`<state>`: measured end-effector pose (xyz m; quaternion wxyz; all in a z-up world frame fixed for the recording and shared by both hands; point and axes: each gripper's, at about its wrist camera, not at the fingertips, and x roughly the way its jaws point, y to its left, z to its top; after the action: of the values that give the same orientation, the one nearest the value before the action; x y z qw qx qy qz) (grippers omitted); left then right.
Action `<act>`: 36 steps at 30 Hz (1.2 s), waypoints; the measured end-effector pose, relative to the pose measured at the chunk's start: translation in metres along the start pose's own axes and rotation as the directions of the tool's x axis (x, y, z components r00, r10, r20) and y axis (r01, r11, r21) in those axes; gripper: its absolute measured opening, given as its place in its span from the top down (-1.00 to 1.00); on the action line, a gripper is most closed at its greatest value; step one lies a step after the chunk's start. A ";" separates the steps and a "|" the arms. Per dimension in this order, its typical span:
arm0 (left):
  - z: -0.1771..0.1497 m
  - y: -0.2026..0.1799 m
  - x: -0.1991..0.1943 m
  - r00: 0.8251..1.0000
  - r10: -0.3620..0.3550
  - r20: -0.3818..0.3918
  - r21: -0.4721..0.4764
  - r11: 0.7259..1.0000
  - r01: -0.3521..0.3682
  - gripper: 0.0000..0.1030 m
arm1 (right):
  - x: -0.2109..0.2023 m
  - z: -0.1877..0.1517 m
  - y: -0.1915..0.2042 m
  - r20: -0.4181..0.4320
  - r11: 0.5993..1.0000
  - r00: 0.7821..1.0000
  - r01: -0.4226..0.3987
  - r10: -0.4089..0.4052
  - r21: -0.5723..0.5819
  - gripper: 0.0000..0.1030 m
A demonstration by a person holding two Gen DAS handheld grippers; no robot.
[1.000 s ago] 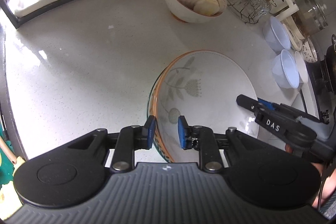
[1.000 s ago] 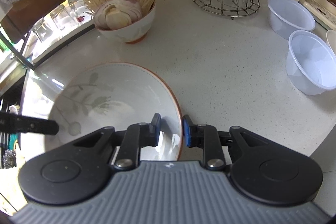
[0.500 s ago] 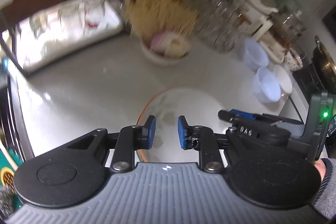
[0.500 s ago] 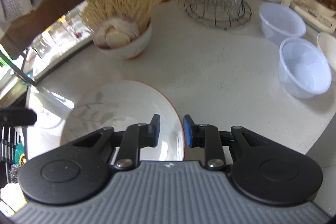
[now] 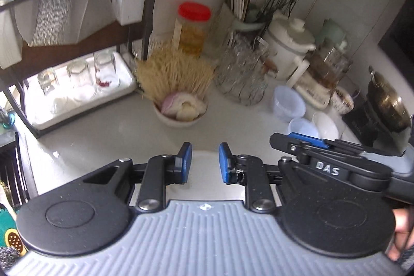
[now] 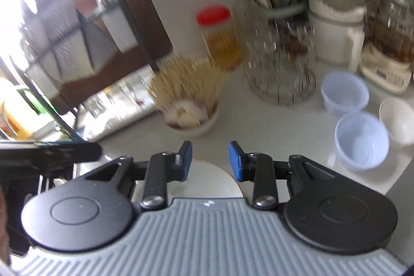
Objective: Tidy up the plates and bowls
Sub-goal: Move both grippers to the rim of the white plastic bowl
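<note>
The large white floral bowl with an orange rim [image 6: 214,181] rests on the white counter, mostly hidden under both grippers; a sliver of it shows in the left wrist view [image 5: 204,172]. My left gripper [image 5: 205,162] is open and empty, raised above the bowl. My right gripper [image 6: 210,161] is open and empty above the bowl's right rim; it also shows from the side in the left wrist view [image 5: 323,154]. Two clear plastic bowls [image 6: 361,140] and a small white bowl [image 6: 397,120] stand at the right.
A bowl of noodles and sliced onion [image 5: 181,105] stands behind the floral bowl. A wire rack of glasses [image 5: 240,76], a red-lidded jar [image 5: 192,29], utensil holders and a white pot [image 5: 289,45] line the back wall. A dish rack with glasses [image 5: 77,79] stands left; a wok [image 5: 388,102] right.
Both grippers have let go of the floral bowl's rim, opened a little wider and lifted up and back. The bowl stays on the counter and now lies mostly beneath them.
</note>
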<state>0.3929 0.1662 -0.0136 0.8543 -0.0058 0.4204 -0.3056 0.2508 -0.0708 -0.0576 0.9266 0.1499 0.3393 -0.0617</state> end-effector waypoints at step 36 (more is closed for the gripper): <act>0.008 -0.079 0.015 0.994 0.086 0.074 -0.027 0.996 -0.084 0.51 | -0.048 0.022 -0.046 0.073 0.998 0.997 0.032 -0.029 -0.046 0.32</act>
<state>0.3645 0.0918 0.0019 0.8817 -0.0098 0.3913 -0.2636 0.2182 -0.1214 -0.0216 0.9405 0.1205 0.3093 -0.0731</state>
